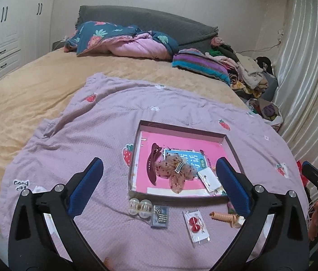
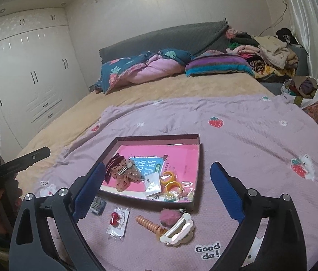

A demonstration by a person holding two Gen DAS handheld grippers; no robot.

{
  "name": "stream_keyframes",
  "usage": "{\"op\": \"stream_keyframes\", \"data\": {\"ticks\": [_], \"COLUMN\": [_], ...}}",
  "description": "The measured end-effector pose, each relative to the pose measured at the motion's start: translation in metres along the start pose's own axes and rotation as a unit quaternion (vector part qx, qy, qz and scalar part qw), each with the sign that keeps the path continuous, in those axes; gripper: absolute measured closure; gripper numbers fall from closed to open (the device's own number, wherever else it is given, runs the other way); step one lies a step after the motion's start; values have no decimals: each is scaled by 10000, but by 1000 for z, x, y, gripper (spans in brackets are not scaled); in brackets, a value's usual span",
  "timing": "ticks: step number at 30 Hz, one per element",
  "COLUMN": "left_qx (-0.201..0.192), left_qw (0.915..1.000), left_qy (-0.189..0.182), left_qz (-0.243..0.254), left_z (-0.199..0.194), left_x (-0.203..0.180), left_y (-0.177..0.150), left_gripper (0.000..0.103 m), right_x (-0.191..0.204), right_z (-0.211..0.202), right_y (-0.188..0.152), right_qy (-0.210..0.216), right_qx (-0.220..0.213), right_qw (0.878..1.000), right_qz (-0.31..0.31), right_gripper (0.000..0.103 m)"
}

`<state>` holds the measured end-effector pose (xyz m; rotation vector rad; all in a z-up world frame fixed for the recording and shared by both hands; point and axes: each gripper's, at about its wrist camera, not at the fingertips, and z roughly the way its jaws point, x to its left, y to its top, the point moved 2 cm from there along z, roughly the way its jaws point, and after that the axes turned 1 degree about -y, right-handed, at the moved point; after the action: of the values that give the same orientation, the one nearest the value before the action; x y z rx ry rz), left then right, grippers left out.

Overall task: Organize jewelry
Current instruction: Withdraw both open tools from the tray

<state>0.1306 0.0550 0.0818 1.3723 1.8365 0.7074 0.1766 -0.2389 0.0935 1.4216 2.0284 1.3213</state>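
A shallow box (image 1: 181, 129) (image 2: 156, 136) with a pink bottom lies on the lilac blanket. In it are a dark red hair claw (image 1: 152, 164) (image 2: 111, 161), a dotted mesh bow clip (image 1: 172, 174) (image 2: 125, 174), a white packet (image 1: 208, 177) (image 2: 153, 184) and orange rings (image 2: 170, 181). In front of the box lie two clear bobbles (image 1: 139, 207), a small pin case (image 1: 159, 215) (image 2: 98, 204), a cherry-clip packet (image 1: 196, 225) (image 2: 117, 222), an orange spiral tie (image 1: 223, 216) (image 2: 146, 224), a pink fluffy piece (image 2: 170, 218) and a white claw clip (image 2: 178, 230). My left gripper (image 1: 160, 164) and right gripper (image 2: 157, 166) hover above these, both open and holding nothing.
The lilac strawberry blanket (image 1: 91, 135) covers a tan bed sheet (image 1: 34, 85). A folded quilt (image 1: 125, 40) and striped pillow (image 1: 201, 64) lie at the headboard. A clothes pile (image 1: 249, 72) and curtain (image 1: 305, 67) are at the right, a white wardrobe (image 2: 23, 79) at the left.
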Motion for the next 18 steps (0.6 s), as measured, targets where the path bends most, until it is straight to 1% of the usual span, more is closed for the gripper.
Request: {"op": "stream_keyframes", "data": {"ticks": [9,18], "left_qx": [-70,-15], "left_qw": [10000,9999], "left_qy": [4,24], "left_qz": [65,150], "left_z": [-24,-39], "left_x": [3,10], "left_y": [-12,-30], "left_gripper": [10,10], "right_x": [14,32], "right_z": [-22,-35], "right_y": [0,-10], "right_qy": [27,17], "right_qx": [-141,-94], "right_qw": [9998,9993], "right_qz": [-125,-374], "right_gripper": [9,9]}}
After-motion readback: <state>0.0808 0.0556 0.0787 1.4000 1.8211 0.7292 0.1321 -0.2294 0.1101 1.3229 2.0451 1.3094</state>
